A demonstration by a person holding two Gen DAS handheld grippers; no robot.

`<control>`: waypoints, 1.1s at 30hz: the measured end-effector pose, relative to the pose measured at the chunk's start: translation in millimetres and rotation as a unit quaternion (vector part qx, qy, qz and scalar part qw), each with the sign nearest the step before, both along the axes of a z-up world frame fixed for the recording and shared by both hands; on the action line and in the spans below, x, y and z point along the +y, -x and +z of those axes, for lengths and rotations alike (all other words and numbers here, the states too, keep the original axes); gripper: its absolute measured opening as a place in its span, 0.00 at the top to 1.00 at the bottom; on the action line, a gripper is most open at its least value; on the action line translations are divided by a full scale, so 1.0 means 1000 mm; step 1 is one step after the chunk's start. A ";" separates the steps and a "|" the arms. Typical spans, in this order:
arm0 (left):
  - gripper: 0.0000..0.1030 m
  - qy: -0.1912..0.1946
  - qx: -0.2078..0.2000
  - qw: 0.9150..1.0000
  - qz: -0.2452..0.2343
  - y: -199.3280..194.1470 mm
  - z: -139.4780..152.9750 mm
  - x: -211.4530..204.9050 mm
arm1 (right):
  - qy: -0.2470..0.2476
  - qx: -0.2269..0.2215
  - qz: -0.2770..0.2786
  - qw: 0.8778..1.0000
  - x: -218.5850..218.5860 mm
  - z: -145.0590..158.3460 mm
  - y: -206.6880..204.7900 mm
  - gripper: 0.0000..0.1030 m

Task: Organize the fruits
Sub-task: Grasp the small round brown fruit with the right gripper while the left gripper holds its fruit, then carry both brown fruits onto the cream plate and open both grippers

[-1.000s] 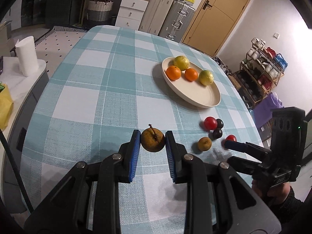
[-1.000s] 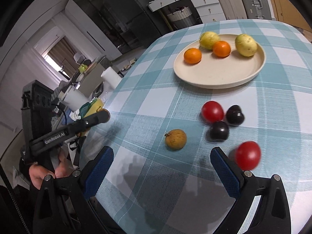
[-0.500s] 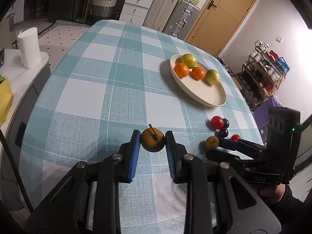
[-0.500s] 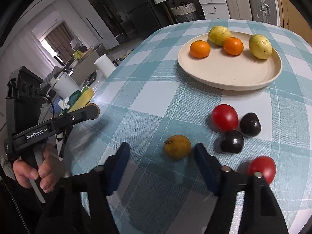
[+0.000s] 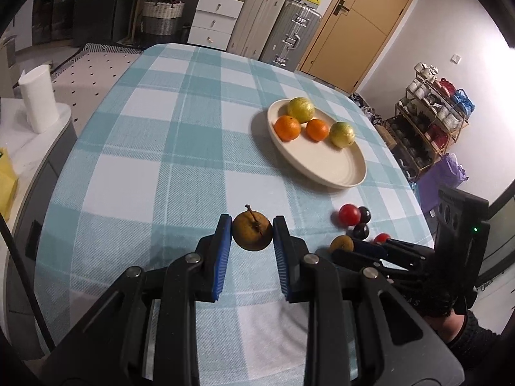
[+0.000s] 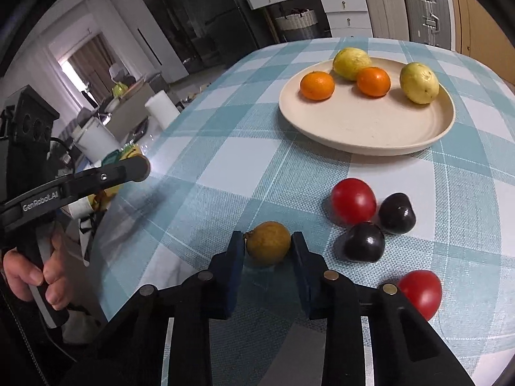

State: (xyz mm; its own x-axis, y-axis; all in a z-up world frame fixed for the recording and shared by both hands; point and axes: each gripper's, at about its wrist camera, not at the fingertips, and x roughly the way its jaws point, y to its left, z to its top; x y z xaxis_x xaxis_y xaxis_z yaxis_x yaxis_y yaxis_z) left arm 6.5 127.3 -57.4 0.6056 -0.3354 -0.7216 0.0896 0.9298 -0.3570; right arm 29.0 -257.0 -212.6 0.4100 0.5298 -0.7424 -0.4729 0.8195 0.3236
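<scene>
Two brown, russet-skinned round fruits are in hand at once. Low in the centre of the left wrist view, the left gripper has its blue-padded fingers closed against the stemmed brown fruit, which looks lifted clear of the blue-and-white checked tablecloth, though I cannot be sure of the gap. Low in the centre of the right wrist view, the right gripper has narrowed its jaws around the smaller brown fruit, whose base looks to rest on the cloth; the pads sit at its sides, seemingly touching, but whether the squeeze is firm cannot be told.

Just beyond, at centre right of that view, lie two dark purple plums touching each other, a red tomato beside them, and a second red tomato at lower right near the gripper's arm.

Farther up, in the upper right, the cream round plate carries two oranges and two yellow-green guavas along its far rim, with its near half bare.

The step in hand seems to be gathering loose fruit for the plate. Next, each gripper should keep its squeeze, rise, travel to the plate's bare near side and let go low, so nothing rolls.
</scene>
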 end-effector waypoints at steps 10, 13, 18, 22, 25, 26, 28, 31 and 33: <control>0.78 0.009 -0.006 0.999 -0.030 -0.032 0.013 -0.033 | -0.062 -0.012 -0.021 0.998 -0.030 0.025 -0.008 0.71; 0.78 0.007 -0.006 0.999 -0.043 -0.045 0.015 -0.046 | -0.071 -0.023 -0.033 0.997 -0.042 0.034 -0.012 0.71; 0.78 0.016 -0.003 0.998 -0.056 -0.070 0.019 -0.067 | -0.067 -0.042 -0.049 0.996 -0.058 0.047 -0.024 0.71; 0.78 0.015 -0.004 0.998 -0.060 -0.092 0.025 -0.084 | -0.065 -0.052 -0.058 0.995 -0.067 0.056 -0.039 0.71; 0.78 0.010 -0.002 0.998 -0.065 -0.109 0.029 -0.096 | -0.063 -0.051 -0.062 0.995 -0.070 0.059 -0.050 0.71; 0.78 0.010 -0.001 0.998 -0.067 -0.115 0.031 -0.099 | -0.063 -0.050 -0.063 0.995 -0.071 0.060 -0.054 0.71; 0.78 0.004 0.000 0.997 -0.071 -0.127 0.033 -0.107 | -0.059 -0.049 -0.063 0.995 -0.072 0.062 -0.061 0.71; 0.78 0.007 0.004 0.997 -0.079 -0.143 0.032 -0.114 | -0.054 -0.053 -0.064 0.995 -0.073 0.065 -0.073 0.71; 0.78 0.007 0.009 0.997 -0.082 -0.152 0.031 -0.118 | -0.055 -0.060 -0.068 0.994 -0.074 0.069 -0.080 0.71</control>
